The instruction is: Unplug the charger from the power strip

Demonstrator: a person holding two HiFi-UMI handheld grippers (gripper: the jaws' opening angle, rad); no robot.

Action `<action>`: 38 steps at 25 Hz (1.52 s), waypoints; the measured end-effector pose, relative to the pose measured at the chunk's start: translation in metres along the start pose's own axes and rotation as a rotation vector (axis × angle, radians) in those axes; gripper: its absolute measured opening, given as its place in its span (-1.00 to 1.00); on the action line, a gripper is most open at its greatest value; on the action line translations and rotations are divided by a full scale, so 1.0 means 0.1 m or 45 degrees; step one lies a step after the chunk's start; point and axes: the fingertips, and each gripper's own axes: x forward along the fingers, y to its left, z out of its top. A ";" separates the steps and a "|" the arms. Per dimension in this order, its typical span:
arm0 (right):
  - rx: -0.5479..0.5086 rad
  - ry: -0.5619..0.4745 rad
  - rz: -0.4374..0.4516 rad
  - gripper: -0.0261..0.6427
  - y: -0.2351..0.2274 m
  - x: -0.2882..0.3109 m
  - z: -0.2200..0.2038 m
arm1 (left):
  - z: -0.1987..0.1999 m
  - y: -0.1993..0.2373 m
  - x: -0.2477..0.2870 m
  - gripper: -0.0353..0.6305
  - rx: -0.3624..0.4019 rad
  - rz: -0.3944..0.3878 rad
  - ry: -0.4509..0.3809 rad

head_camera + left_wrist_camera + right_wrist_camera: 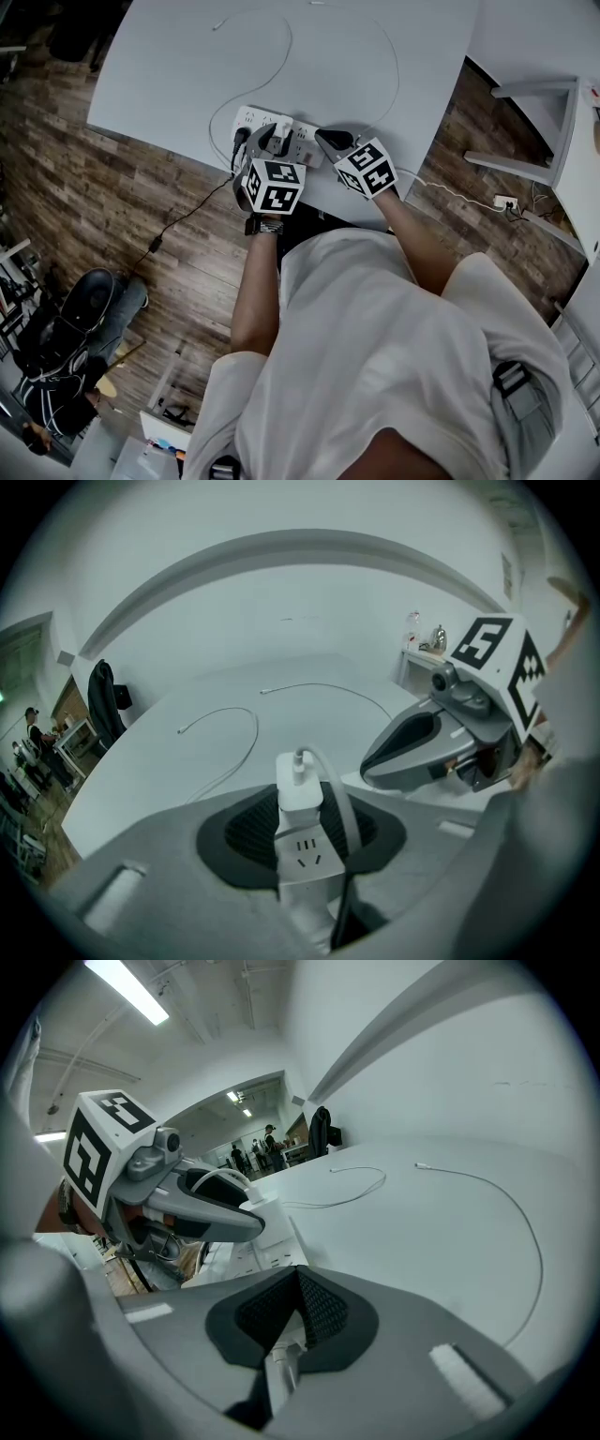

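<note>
Tabletop (187,75) charger (300,785) stands pinched between fingers (234,834) of left gripper (302,808).

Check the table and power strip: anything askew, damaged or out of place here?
Nothing stands out. The charger stands upright in the power strip, gripped by the left gripper; the right gripper clamps the strip's end. Two thin white cables lie loosely looped on the table.

no legible words or numbers; coded square markers on left cube (273,185), right cube (367,169)
</note>
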 end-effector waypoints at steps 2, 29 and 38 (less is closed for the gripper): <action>0.001 -0.002 0.002 -0.92 0.00 0.00 0.00 | 0.00 0.00 0.00 -0.47 -0.027 -0.009 -0.006; 0.018 -0.024 0.017 -0.92 0.00 -0.01 -0.01 | 0.40 0.34 -0.29 -0.48 -0.161 0.011 -0.169; 0.021 -0.036 0.013 -0.92 0.00 -0.02 -0.01 | 0.27 0.19 -0.28 -0.48 -0.263 -0.069 -0.161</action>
